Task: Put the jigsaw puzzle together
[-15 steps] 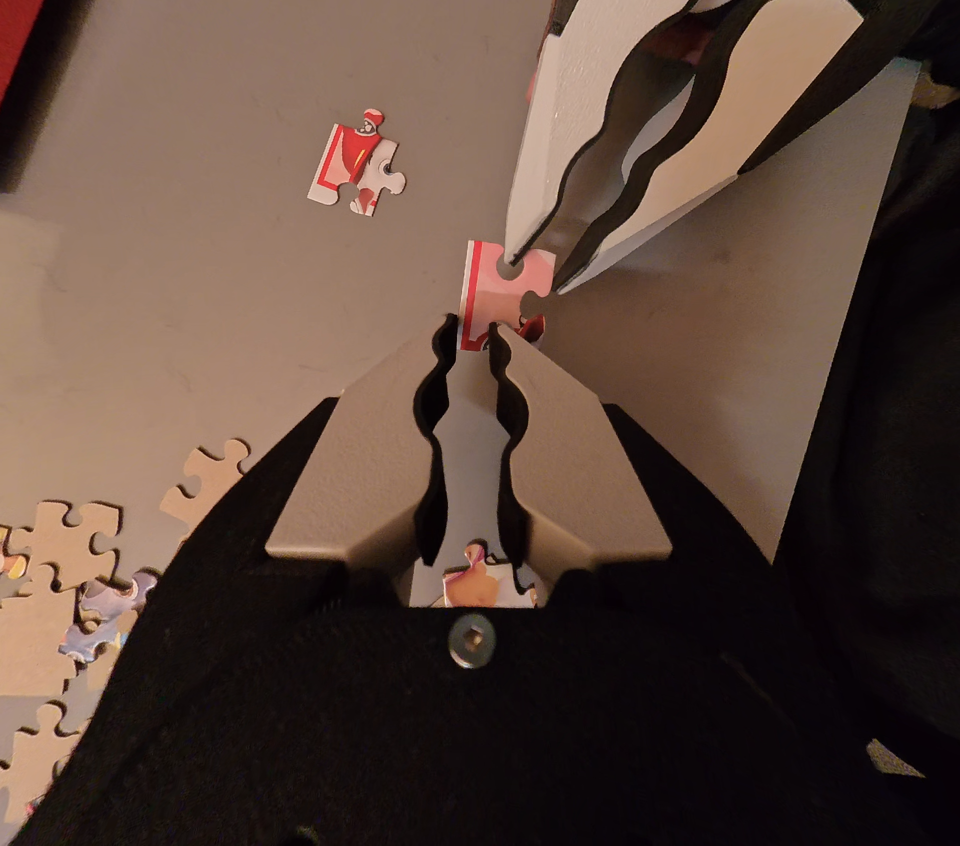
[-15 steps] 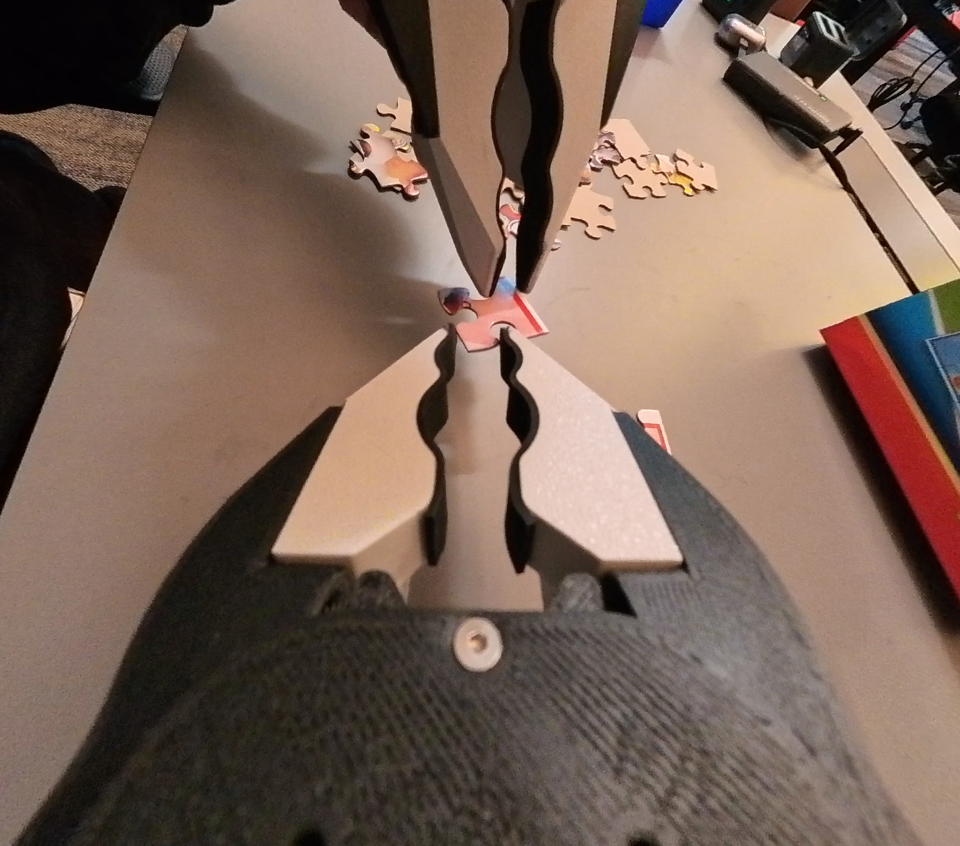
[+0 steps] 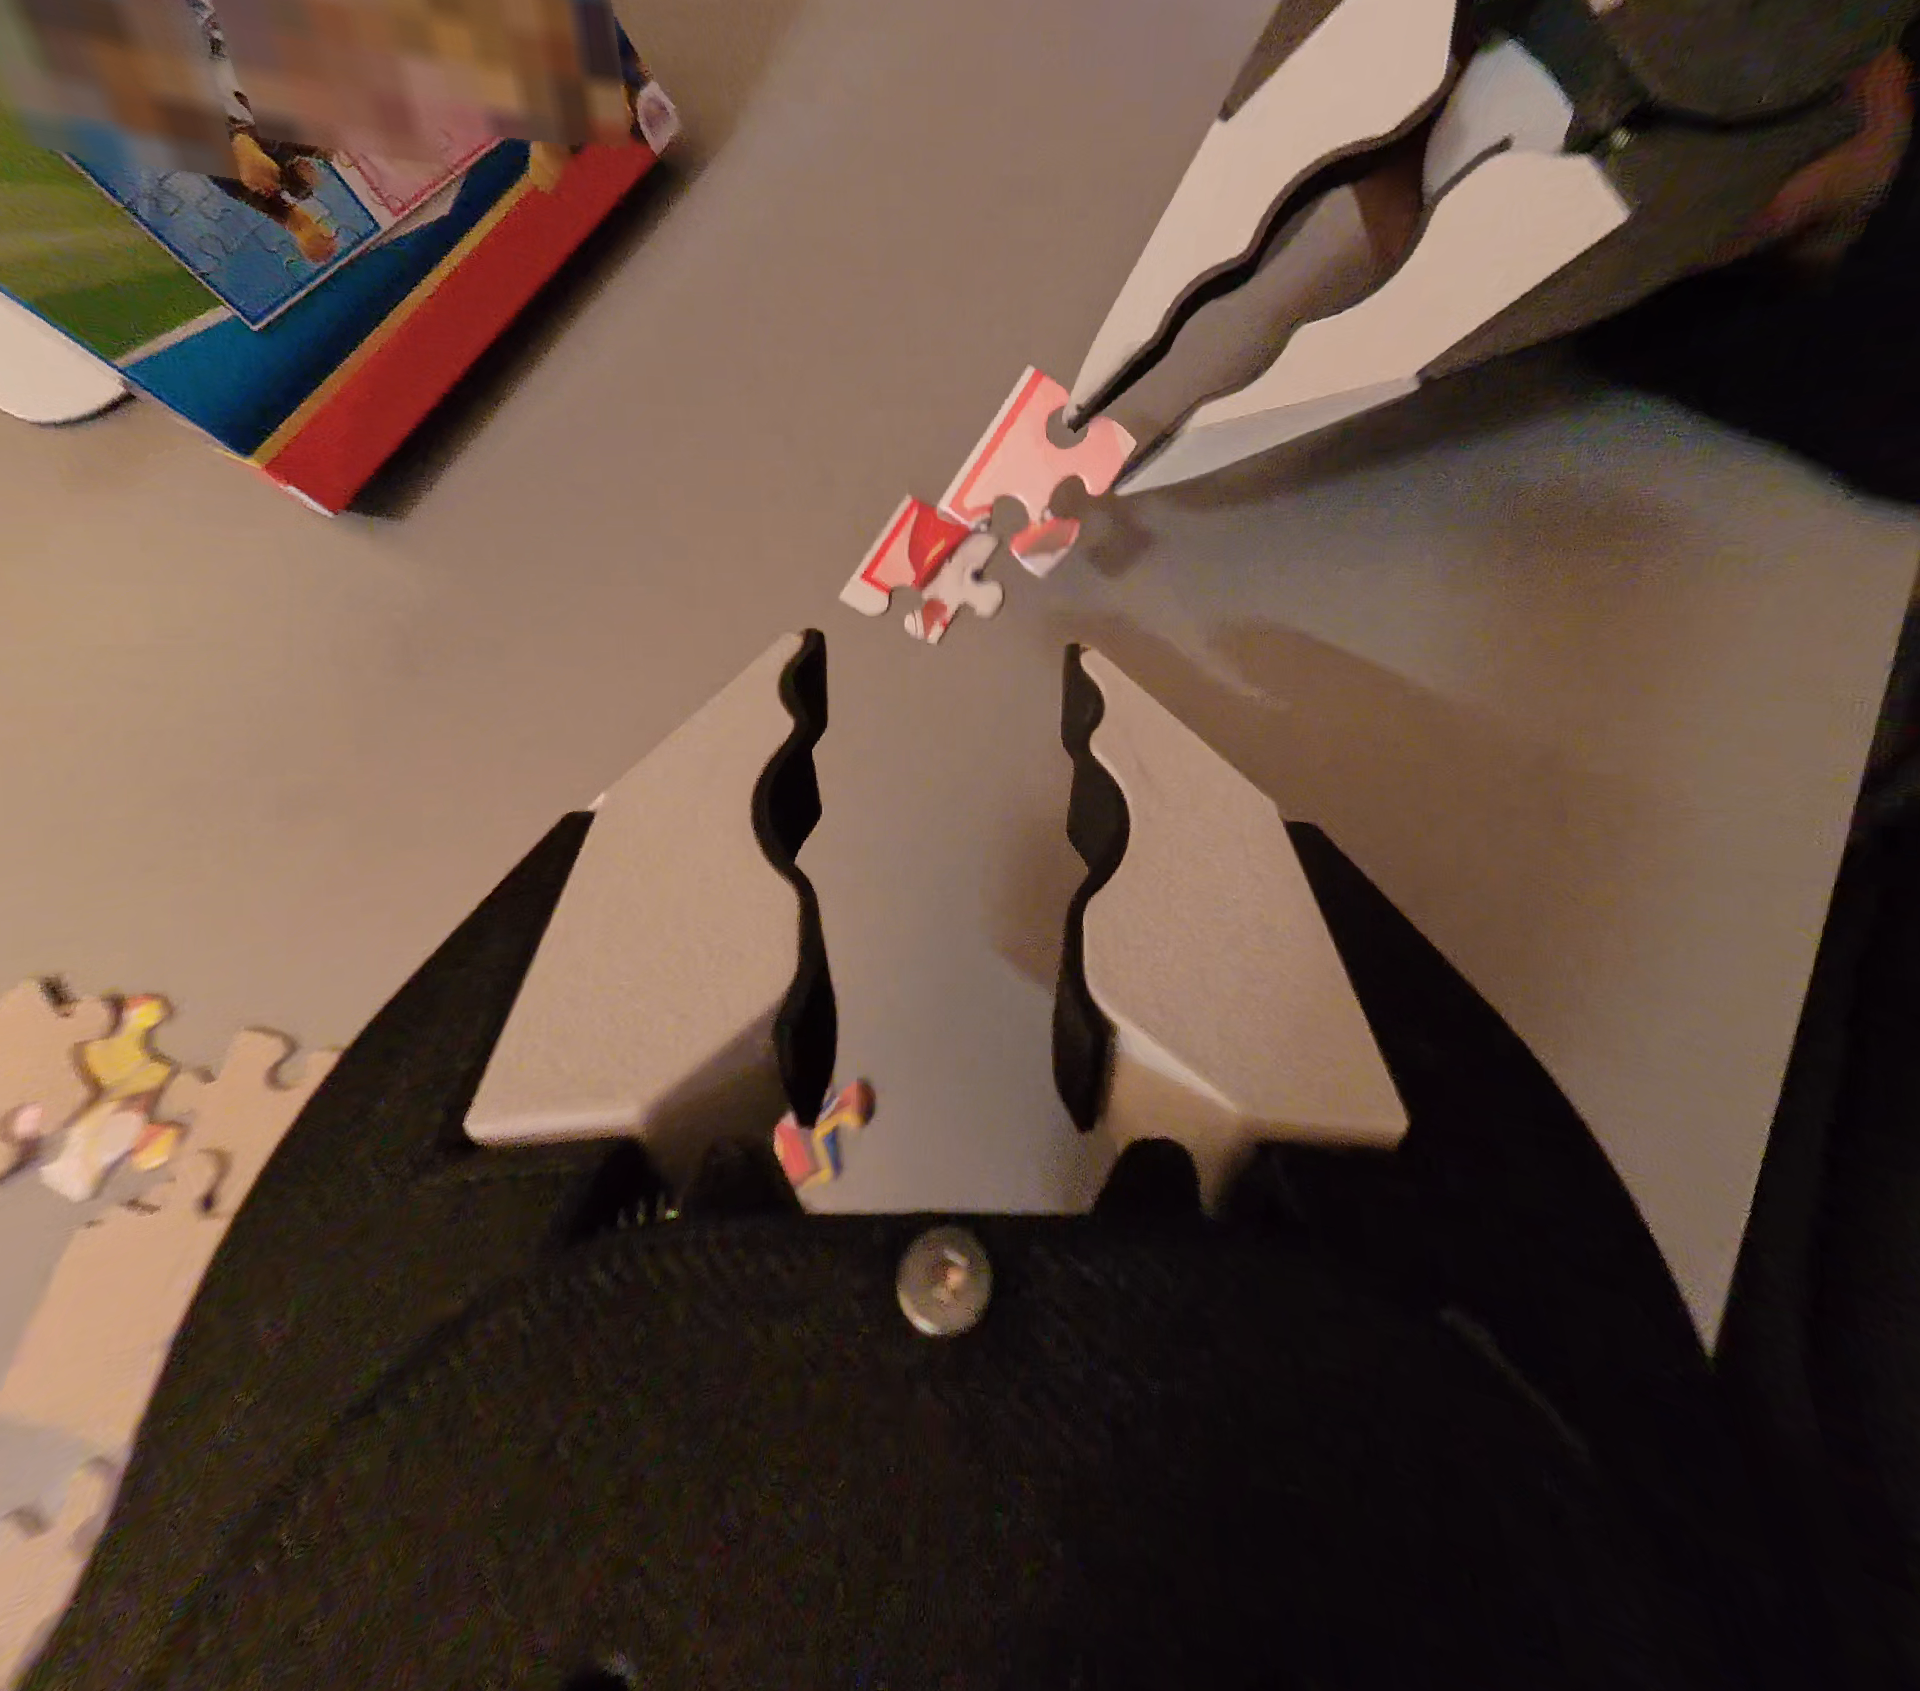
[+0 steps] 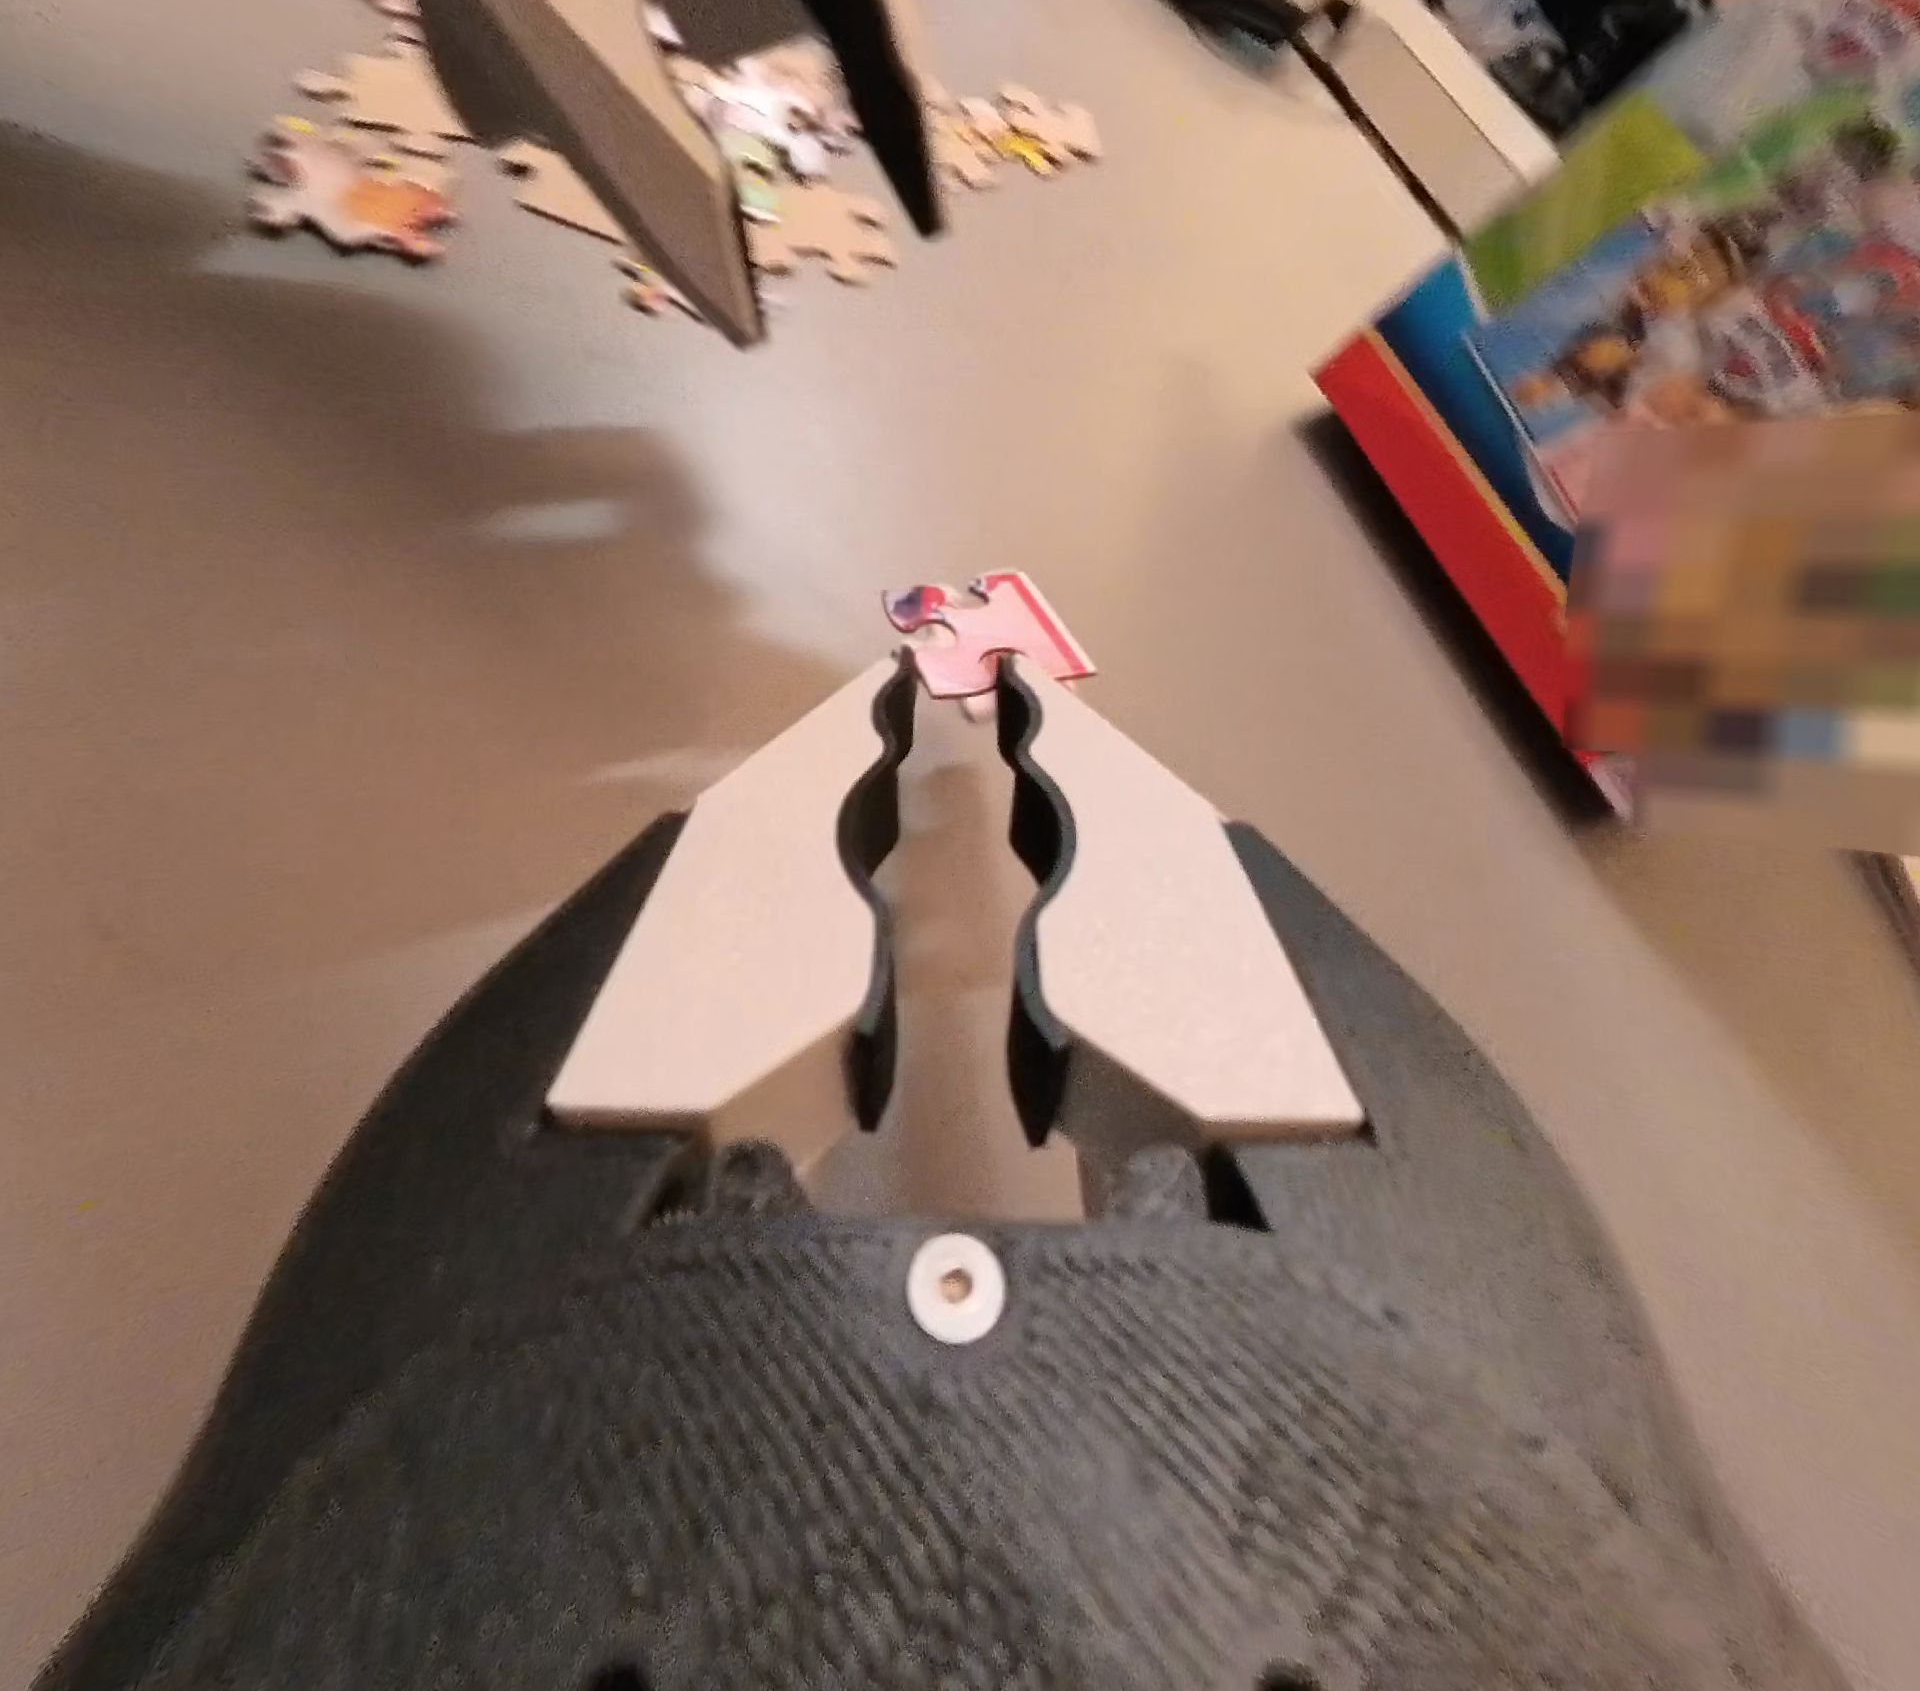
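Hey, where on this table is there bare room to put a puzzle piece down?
Bare grey table lies between the puzzle box and the left gripper's open fingers, and right of the right gripper. It is crowded at the loose pieces by the lower left, and behind the left gripper.

Your left gripper point(image 3: 943, 654): jaws wide, bare.
Ahead of fingertips: red-and-white cardboard puzzle piece point(image 3: 925, 566) on grey table point(image 3: 520, 654).
Beyond: right gripper point(image 3: 1101, 452) pinching pink puzzle piece point(image 3: 1023, 452).
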`<state>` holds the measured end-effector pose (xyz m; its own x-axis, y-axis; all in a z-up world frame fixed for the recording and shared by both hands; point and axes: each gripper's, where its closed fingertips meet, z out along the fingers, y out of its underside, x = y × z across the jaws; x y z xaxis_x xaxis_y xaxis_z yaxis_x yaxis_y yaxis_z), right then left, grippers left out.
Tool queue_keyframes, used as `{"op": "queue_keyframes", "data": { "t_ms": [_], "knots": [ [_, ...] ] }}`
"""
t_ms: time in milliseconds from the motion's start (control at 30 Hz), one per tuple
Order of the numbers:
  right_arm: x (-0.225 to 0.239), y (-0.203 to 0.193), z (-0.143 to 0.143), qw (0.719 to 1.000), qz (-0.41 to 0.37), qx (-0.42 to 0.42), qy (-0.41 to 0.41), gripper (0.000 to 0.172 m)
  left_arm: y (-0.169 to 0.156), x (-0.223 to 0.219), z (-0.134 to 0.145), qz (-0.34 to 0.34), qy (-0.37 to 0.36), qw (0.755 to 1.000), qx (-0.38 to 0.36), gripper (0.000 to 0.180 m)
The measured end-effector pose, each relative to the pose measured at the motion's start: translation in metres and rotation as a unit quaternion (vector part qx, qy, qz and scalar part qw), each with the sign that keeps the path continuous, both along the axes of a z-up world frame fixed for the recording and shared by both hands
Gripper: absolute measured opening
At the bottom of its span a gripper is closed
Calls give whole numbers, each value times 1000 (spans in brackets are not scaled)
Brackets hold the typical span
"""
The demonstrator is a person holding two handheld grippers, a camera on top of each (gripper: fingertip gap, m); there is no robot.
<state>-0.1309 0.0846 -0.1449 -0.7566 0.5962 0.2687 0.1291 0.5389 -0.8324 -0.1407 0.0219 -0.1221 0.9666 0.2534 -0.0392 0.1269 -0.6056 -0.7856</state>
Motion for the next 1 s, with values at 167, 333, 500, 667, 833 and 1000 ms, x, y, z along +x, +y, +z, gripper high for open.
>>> {"op": "queue_keyframes", "data": {
  "t_ms": [167,333,500,667,833,1000],
  "knots": [
    [-16,36,-7,997,-56,-16,-43,14,28,-9,-26,47,-67,996,-33,38],
    [-15,20,-12,997,-21,-33,-64,14,44,-28,-52,73,-83,990,-84,16],
    [-16,22,-30,996,-24,-2,-85,14,52,-33,-57,82,-84,991,-66,1],
    [-17,22,-36,995,-24,10,-95,14,51,-30,-65,75,-87,990,-78,0],
    [-17,24,-39,995,-28,19,-98,14,49,-31,-70,77,-62,990,-100,1],
    [-17,28,-42,994,-33,32,-100,23,50,-30,-69,79,-68,990,-92,0]
  ]
}}
